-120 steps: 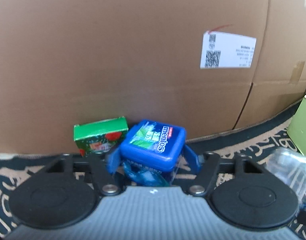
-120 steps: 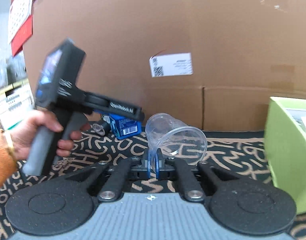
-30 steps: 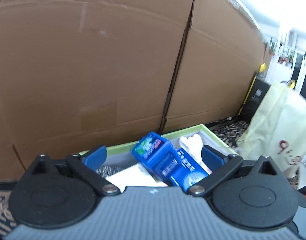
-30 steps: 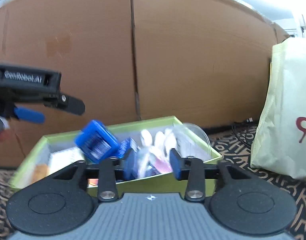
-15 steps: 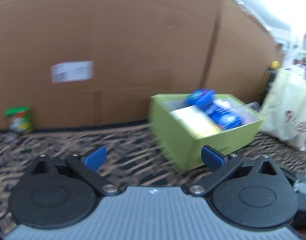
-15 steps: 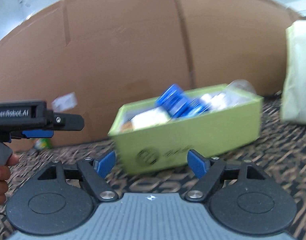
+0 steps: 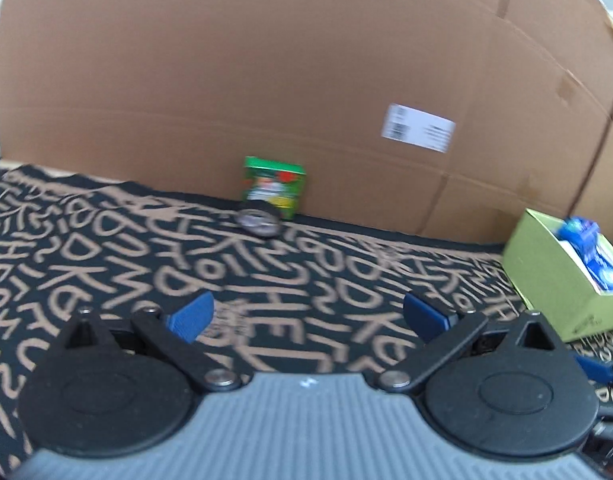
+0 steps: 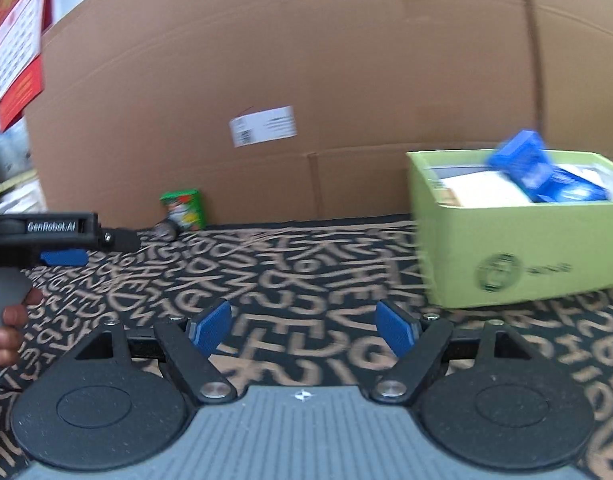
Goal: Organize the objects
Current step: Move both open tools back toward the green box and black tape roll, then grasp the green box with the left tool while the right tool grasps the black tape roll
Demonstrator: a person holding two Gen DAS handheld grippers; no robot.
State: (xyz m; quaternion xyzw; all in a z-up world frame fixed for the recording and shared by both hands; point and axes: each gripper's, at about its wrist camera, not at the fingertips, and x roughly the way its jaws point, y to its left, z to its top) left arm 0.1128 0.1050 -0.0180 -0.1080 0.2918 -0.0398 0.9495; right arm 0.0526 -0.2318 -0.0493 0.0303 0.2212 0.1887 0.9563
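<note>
A small green carton (image 7: 275, 186) stands against the cardboard wall, with a dark round object (image 7: 259, 220) lying just in front of it; both also show far off in the right wrist view, the carton (image 8: 185, 208) and the round object (image 8: 165, 229). My left gripper (image 7: 308, 315) is open and empty, well short of them. My right gripper (image 8: 304, 326) is open and empty over the cloth. The light green box (image 8: 518, 256) at the right holds a blue mint box (image 8: 522, 162) and other packets; the box (image 7: 554, 280) also shows at the left wrist view's right edge.
A black cloth with tan lettering (image 7: 146, 264) covers the surface. A tall cardboard wall (image 8: 306, 80) with a white label (image 8: 263, 125) closes the back. A hand (image 8: 4, 328) holds the left gripper's body (image 8: 62, 226) at the left. A red and white calendar (image 8: 16, 40) hangs upper left.
Both grippers have swung left, away from the green box toward the open cloth. The right jaws widened after letting go of what they held in the box. The green carton now sits ahead of the left gripper.
</note>
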